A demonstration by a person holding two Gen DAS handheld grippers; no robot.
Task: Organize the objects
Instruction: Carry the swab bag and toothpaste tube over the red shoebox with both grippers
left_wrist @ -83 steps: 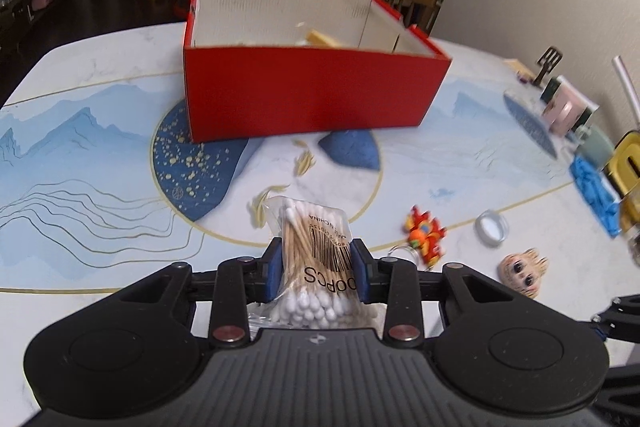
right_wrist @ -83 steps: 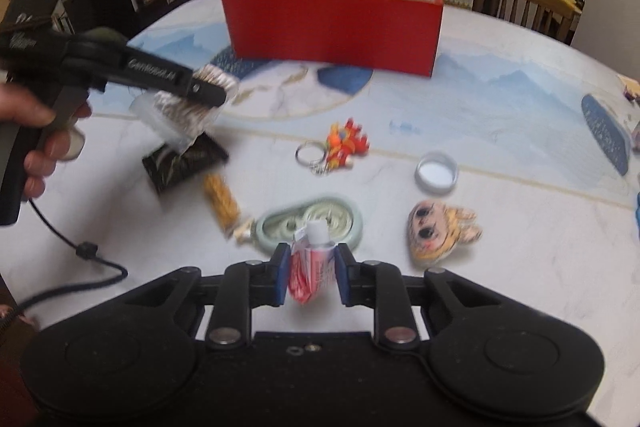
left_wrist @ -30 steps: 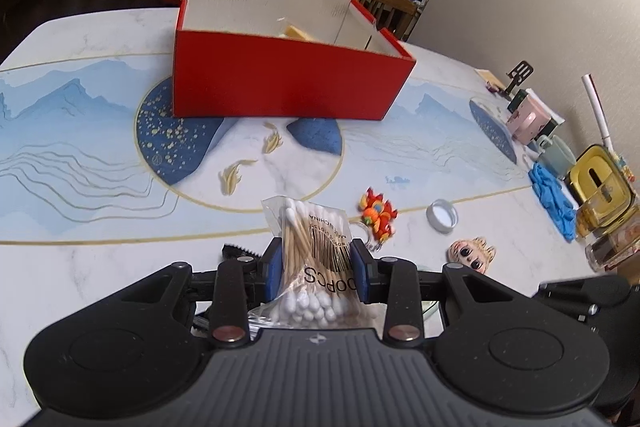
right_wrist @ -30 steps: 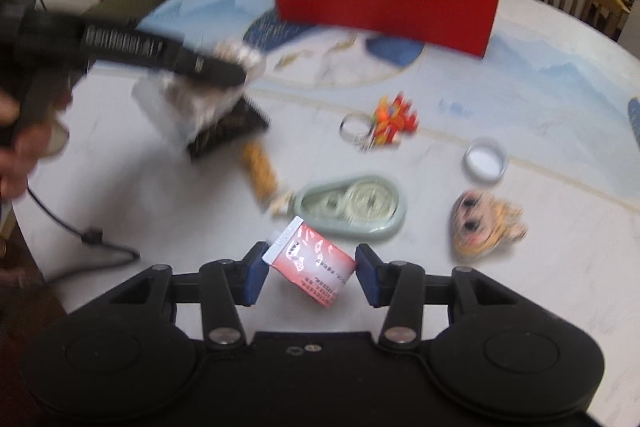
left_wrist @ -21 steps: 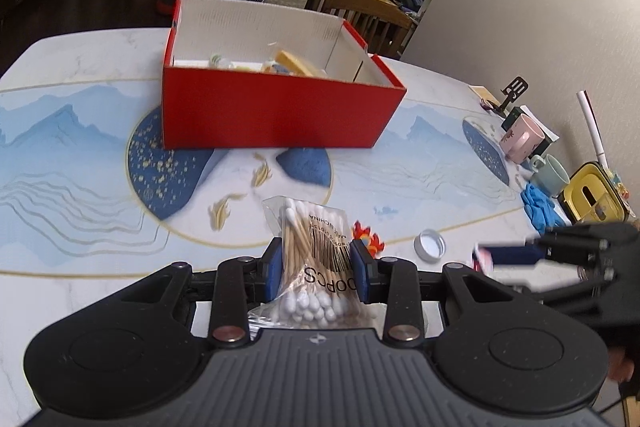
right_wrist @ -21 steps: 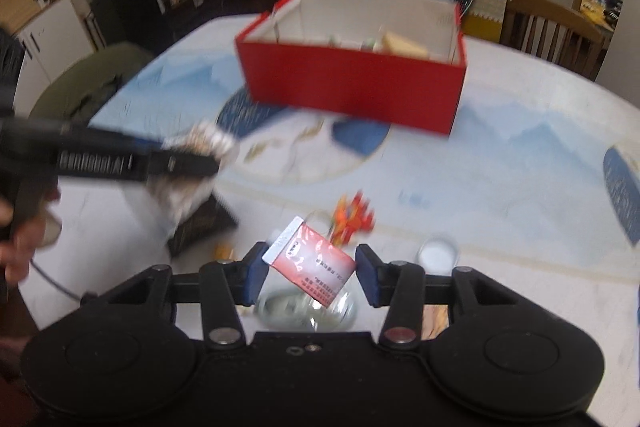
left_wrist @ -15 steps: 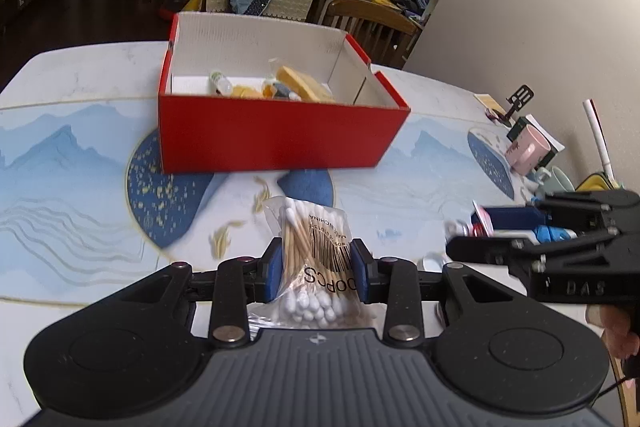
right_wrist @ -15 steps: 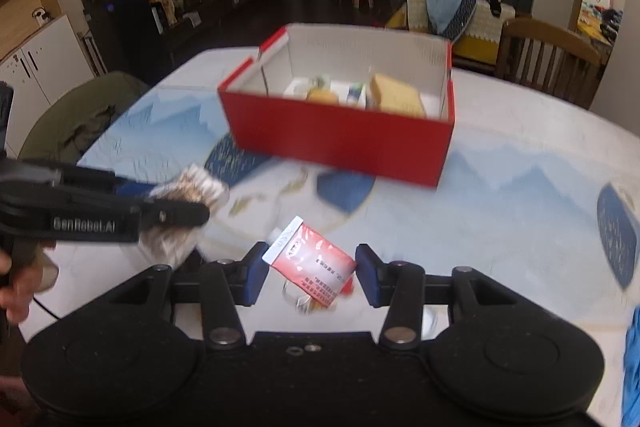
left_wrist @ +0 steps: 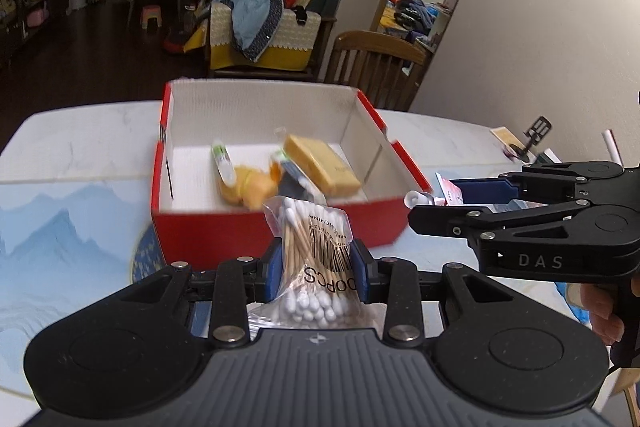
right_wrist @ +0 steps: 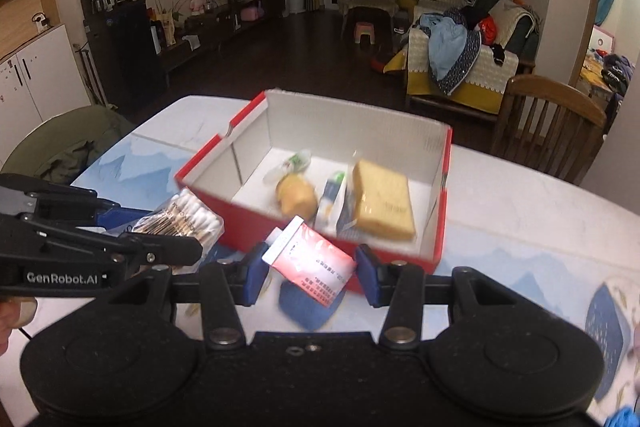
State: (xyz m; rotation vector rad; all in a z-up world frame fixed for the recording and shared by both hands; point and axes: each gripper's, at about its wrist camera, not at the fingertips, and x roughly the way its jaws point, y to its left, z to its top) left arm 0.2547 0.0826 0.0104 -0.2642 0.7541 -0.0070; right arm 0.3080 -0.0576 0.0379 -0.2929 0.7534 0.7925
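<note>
Cotton swabs (left_wrist: 316, 255), a clear bag of them, are pinched in the left gripper (left_wrist: 316, 273), jaws closed narrow on the middle of the bag with the white tips sticking out both ends, and it's hanging just in front of the red box's (left_wrist: 276, 227) near wall, not over the opening yet. On the other side the right gripper (right_wrist: 310, 269) has a little red-and-white tube (right_wrist: 310, 261) with a white cap clamped crosswise between its jaws, a bit wider set than the left, and that one sits near the box's front corner too. So both hands are loaded and it looks to me like the carry step of the tidy-up, heading for the drop. Inside the box there's already a yellow sponge-looking block (right_wrist: 382, 203) on the side nearest the wooden chair, a yellow squishy lump (right_wrist: 296, 197) around the middle and a couple of small tubes I can't really make out. The strip along the box's far wall looks bare. The box sits on the desk (right_wrist: 540, 227) with the blue mountain print. Next move, I'd guess: get each load past the near wall and over the open top, then let go, one at a time maybe, since the two grippers are pretty close together in front of the box and could bump. The swab bag is floppy, so it might snag on the rim if it goes in low.
</note>
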